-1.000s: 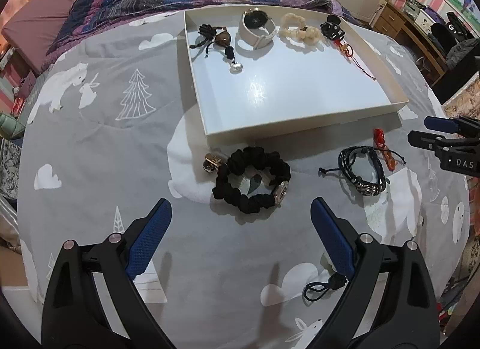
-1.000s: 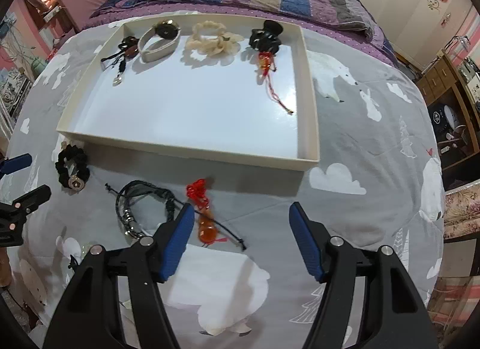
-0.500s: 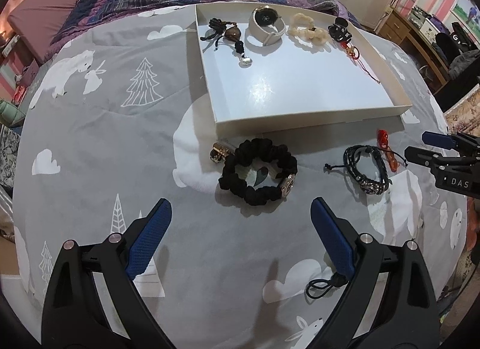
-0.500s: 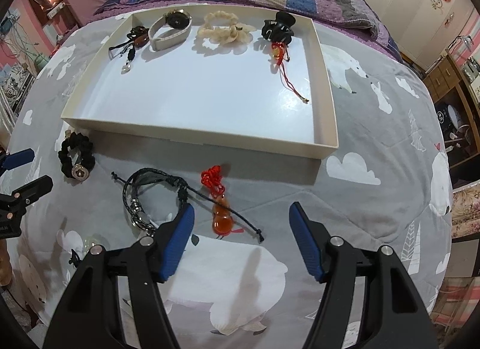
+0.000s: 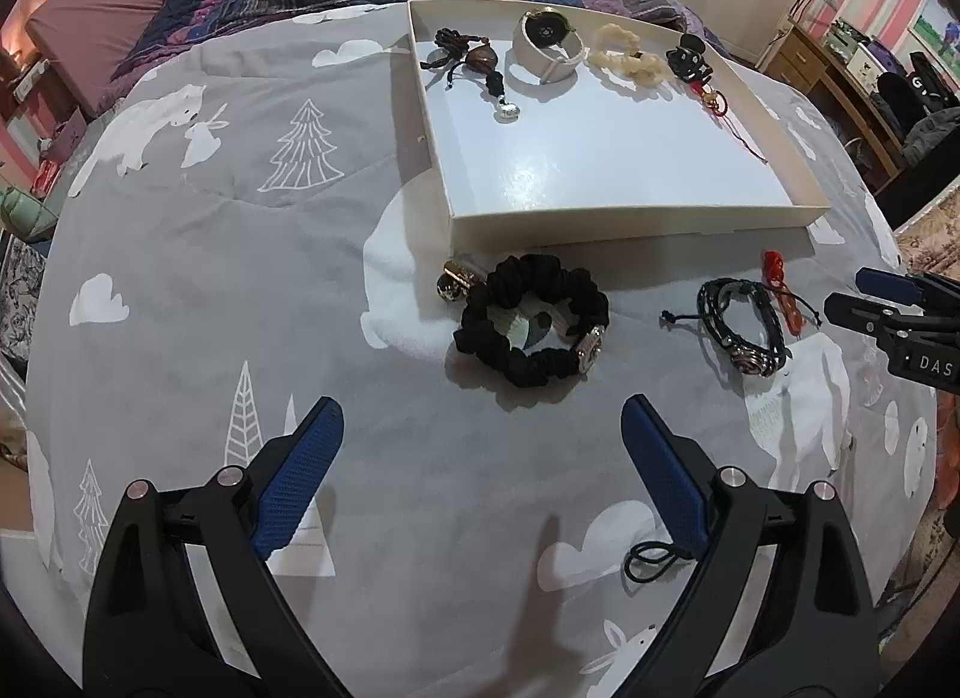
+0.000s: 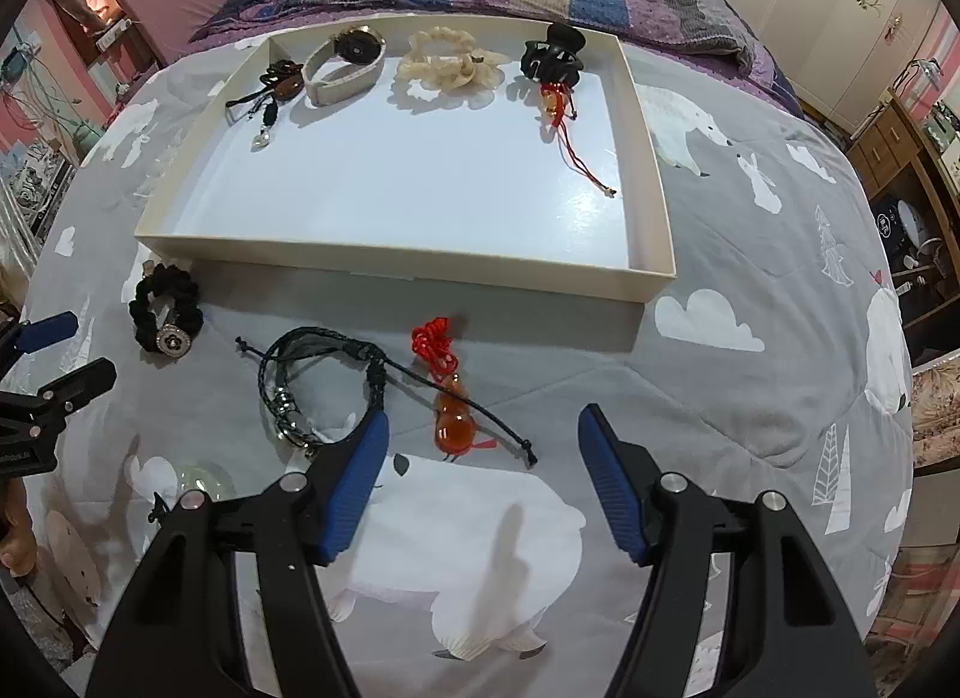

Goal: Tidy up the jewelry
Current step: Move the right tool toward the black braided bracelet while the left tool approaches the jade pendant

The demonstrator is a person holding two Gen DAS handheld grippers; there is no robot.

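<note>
Both grippers are spread wide and carry nothing. The left gripper [image 5: 480, 446] hovers low over the grey printed bedspread [image 5: 210, 254], lined up on the black scrunchie band [image 5: 531, 326] that lies just in front of the white tray [image 5: 630, 218]; a small gold bead charm [image 5: 453, 281] sits touching the band's left side. The right gripper [image 6: 480, 446] points at the orange gourd pendant [image 6: 453, 416] with its red knot, and the braided leather bracelet [image 6: 324, 380] lies just left of it, its cord crossing the pendant.

Inside the tray, along the far wall, a row is already laid out: dark bead charm [image 6: 279, 86], white watch [image 6: 345, 62], cream scrunchie [image 6: 447, 65], black claw clip [image 6: 552, 59] with a red tassel. The near tray floor is free, likely kept for the pieces not yet moved. Judging by the aim, each open gripper is set for its own pickup.

Against one second ago: both cameras have moved closer to the loose items, which now sit larger and more central. Nothing on the bedspread has shifted, and the jaws stay spread.
</note>
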